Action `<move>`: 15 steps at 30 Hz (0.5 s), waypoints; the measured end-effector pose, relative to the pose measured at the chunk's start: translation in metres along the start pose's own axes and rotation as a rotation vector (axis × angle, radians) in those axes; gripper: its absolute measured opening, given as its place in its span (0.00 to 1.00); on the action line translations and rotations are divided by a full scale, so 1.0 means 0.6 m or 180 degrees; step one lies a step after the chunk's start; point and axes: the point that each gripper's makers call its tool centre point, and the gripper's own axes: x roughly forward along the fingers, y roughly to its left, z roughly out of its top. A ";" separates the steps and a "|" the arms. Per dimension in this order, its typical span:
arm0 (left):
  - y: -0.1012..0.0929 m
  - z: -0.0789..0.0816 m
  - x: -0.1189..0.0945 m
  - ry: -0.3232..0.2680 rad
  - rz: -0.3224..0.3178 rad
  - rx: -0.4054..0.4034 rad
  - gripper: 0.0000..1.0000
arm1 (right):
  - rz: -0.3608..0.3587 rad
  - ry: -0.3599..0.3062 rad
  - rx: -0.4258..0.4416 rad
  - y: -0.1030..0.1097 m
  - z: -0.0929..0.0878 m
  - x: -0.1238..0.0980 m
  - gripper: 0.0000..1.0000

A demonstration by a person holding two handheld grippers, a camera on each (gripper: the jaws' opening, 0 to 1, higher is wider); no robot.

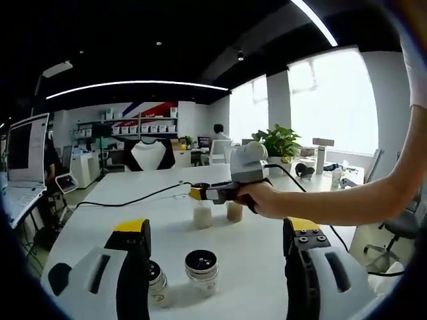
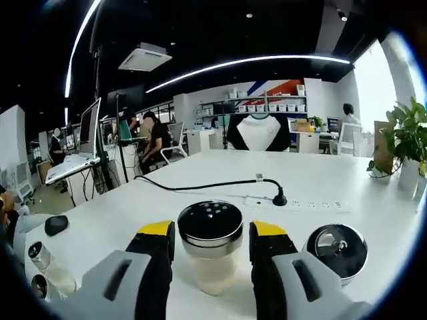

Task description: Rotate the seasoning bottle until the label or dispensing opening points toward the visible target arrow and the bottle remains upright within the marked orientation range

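White table (image 2: 320,180), big open office around it. Right gripper (image 2: 211,250) sits low over the tabletop with a seasoning bottle (image 2: 209,247) upright between its yellow-tipped jaws; both jaw faces look pressed to the bottle's sides just under the cap, so it reads as gripping the bottle. Bottle has a shiny dark cap with small shaker holes on top, clear body with pale contents, base on the table. No arrow or marked range can be made out on the table from either view.

Just right of that bottle, a second jar (image 2: 335,249) with a round metallic lid, standing apart from the gripper. At the far left edge of the right gripper view, two small bottles (image 2: 48,267), partly cut off. A black cable (image 2: 200,185) runs across the table to a white power strip (image 2: 300,203). Potted plant (image 2: 408,143) at the right end of the table.

Left gripper (image 1: 217,257) is held back and above the near edge of the table, jaws spread wide, nothing between them. Below it, a dark-lidded jar (image 1: 201,268) and a smaller bottle (image 1: 157,280) half hidden by the left jaw. In the left gripper view the right gripper (image 1: 197,193) shows farther down the table, held by a hand (image 1: 267,199), over two pale bottles.
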 end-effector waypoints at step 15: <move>0.014 -0.015 -0.005 0.0123 0.0073 -0.0005 0.85 | -0.0138 -0.0079 -0.0060 -0.001 0.014 0.005 0.36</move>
